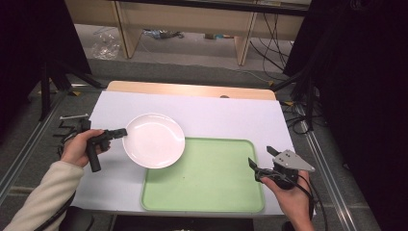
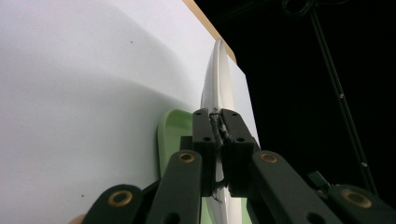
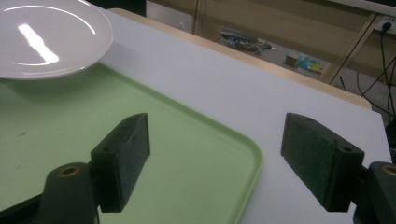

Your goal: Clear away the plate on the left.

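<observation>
A white plate [image 1: 154,140] hangs over the far left corner of the green tray [image 1: 211,183]. My left gripper [image 1: 124,132] is shut on the plate's left rim. The left gripper view looks along the plate [image 2: 218,79] edge-on, with both jaws of the left gripper [image 2: 218,122] pinching its rim and the tray [image 2: 172,130] just behind. My right gripper [image 1: 261,160] stands open at the tray's right edge, nothing between its jaws. In the right gripper view the open right gripper [image 3: 219,158] sits over the tray's corner [image 3: 205,154], the plate [image 3: 46,37] at upper left.
A white sheet [image 1: 231,118] covers the table, whose wooden far edge [image 1: 192,90] shows behind. Black stands and cables [image 1: 303,96] flank the right side, and a black frame [image 1: 48,86] stands to the left. Wooden furniture legs [image 1: 125,33] rise beyond on the floor.
</observation>
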Available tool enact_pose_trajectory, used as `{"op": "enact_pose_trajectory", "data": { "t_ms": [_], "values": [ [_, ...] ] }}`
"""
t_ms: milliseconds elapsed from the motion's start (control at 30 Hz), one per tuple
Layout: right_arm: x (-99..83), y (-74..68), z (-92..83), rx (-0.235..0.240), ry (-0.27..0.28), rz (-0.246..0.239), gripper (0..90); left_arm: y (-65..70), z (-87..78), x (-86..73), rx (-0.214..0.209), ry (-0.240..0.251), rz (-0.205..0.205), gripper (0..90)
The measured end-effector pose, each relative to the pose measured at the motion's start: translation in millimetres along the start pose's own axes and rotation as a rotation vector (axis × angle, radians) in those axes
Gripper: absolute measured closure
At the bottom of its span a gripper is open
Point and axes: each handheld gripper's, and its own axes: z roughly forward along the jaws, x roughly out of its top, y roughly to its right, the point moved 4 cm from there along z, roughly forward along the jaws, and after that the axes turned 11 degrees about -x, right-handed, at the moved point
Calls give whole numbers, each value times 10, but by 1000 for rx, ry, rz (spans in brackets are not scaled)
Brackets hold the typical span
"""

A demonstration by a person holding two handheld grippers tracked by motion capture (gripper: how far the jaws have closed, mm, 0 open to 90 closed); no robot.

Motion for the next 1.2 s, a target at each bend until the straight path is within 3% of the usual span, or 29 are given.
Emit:
{"op": "enact_pose_trajectory", "data": {
  "t_ms": [1200],
  "values": [
    [0,2,-1,0,0,0,246,78,208,-79,-13,-42,5,848]
  ]
}}
